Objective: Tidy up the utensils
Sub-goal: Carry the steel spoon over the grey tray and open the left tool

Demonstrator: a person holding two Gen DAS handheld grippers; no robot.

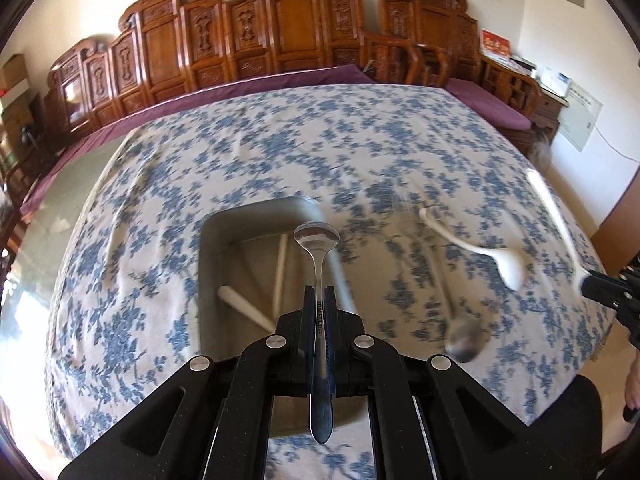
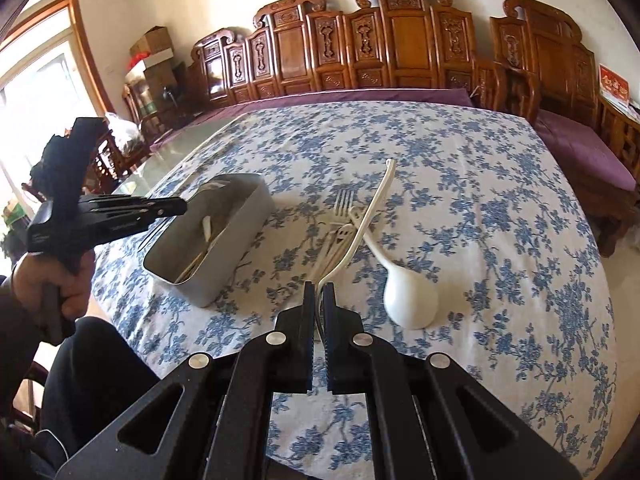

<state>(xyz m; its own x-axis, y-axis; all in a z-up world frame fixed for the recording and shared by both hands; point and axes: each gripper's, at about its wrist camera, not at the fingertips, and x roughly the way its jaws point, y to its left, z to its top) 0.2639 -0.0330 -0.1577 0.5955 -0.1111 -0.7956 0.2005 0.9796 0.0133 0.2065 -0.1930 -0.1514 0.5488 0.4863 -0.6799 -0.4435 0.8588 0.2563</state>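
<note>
My left gripper (image 1: pixel 319 290) is shut on the handle of a metal spoon (image 1: pixel 316 237), whose bowl hangs over the grey tray (image 1: pixel 208 272). Several white utensils (image 1: pixel 244 304) lie inside the tray. My right gripper (image 2: pixel 319 286) is shut on the end of a long white plastic utensil (image 2: pixel 372 204), held above the cloth. Below it lie metal forks (image 2: pixel 344 204) and a white ladle spoon (image 2: pixel 408 300). In the right wrist view the left gripper (image 2: pixel 182 206) reaches over the tray (image 2: pixel 240 236). A second metal spoon (image 1: pixel 464 340) rests on the cloth.
A blue-flowered tablecloth (image 2: pixel 480 200) covers the table, with bare glass (image 2: pixel 192 140) at its far left. Carved wooden chairs (image 2: pixel 400 48) with purple cushions line the far side. A hand (image 2: pixel 60 280) and a dark trouser leg (image 2: pixel 92 380) are at the near left edge.
</note>
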